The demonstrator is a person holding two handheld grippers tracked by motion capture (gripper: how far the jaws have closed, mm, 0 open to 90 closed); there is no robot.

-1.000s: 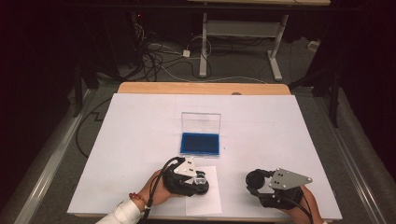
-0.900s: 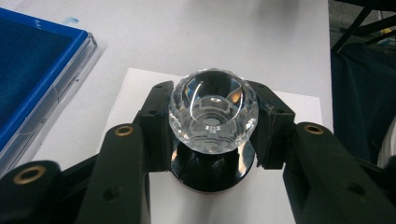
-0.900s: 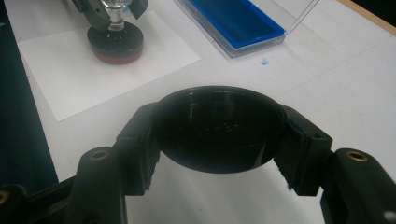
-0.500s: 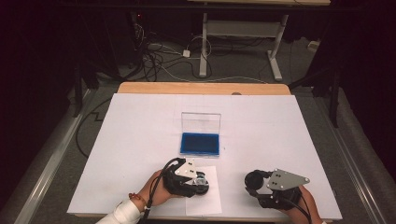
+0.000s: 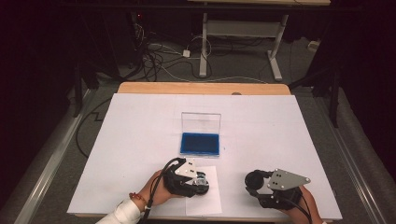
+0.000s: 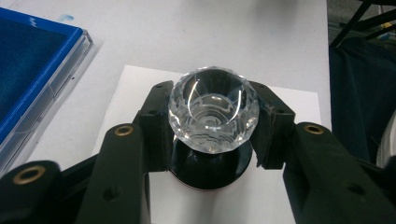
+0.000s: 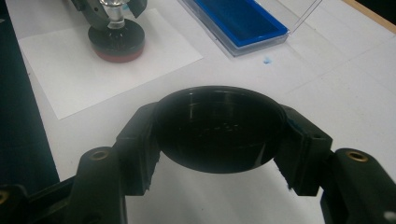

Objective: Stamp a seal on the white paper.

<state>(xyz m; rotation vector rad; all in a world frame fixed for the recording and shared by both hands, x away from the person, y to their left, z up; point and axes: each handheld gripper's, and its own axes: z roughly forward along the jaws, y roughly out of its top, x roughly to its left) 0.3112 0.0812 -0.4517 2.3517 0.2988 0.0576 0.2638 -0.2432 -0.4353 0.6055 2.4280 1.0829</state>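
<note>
On the white bench [image 5: 140, 140] lie one sheet of paper [image 5: 210, 200], one open ink pad case [image 5: 201, 135], one stamp and one black round cap. Near the front edge, the left tool [image 5: 201, 183] is clamped on the stamp [image 6: 213, 109], its two jaws pressing the faceted clear knob from either side. That stamp stands upright, long axis vertical, with the knob on top and its black round base [image 7: 116, 41] flat down on the paper; a reddish rim shows at the foot of the base. Beside it to the right and apart from it, the right tool [image 5: 254, 181] is closed on the black cap [image 7: 219, 128], gripped at its rim with the hollow side facing the right gripper view's camera and the disc held roughly on edge above the bench. Both hands come in from the near edge, the left hand [image 5: 156, 189] angled toward the right, the right hand [image 5: 306, 207] angled toward the left. Beyond the paper sits the ink pad case, blue pad facing up and clear lid raised at the far side.
</note>
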